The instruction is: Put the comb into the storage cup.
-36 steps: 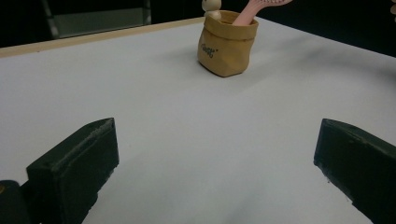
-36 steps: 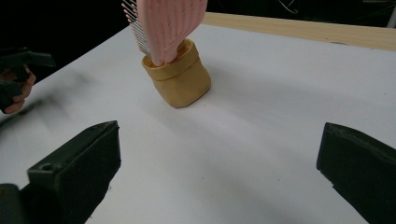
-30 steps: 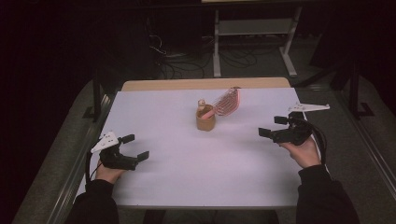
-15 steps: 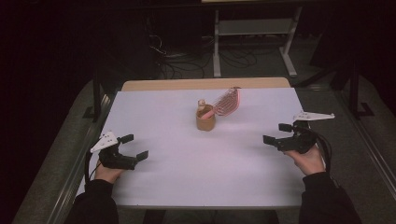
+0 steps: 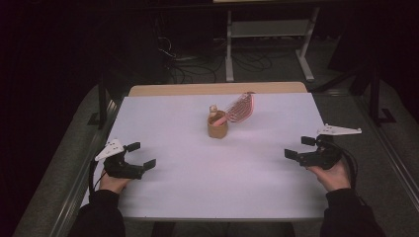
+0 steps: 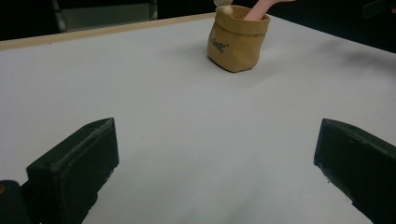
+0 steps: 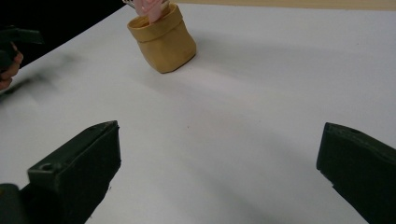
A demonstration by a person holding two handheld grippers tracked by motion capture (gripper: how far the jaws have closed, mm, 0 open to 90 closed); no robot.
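I hold my left gripper [image 5: 139, 155] low over the near left part of the white table [image 5: 197, 192], its jaws spread wide with nothing between them, and the small tan pouch [image 5: 217, 127] stands well away from it, farther out and toward the middle of the table. My right gripper [image 5: 301, 147] sits at the near right edge of the table, its jaws likewise apart and empty, and the pouch is well apart from it too, farther out and to its left. The pouch stands upright on the table with its rim rolled over. A pink wire-headed utensil [image 5: 239, 107] sticks out of the pouch, its handle down inside and its head leaning away toward the far right of the pouch, off the table surface. A pale knob [image 5: 213, 108] of something else pokes above the pouch's rim on the left; I cannot tell what it is. In the left gripper view the pouch [image 6: 237, 38] stands ahead of my two black jaws, with printed lettering on its side that is too small to read. In the right gripper view the pouch [image 7: 162, 38] stands ahead and to the left, and my other hand [image 7: 10, 60] shows at the left edge beyond the pouch.
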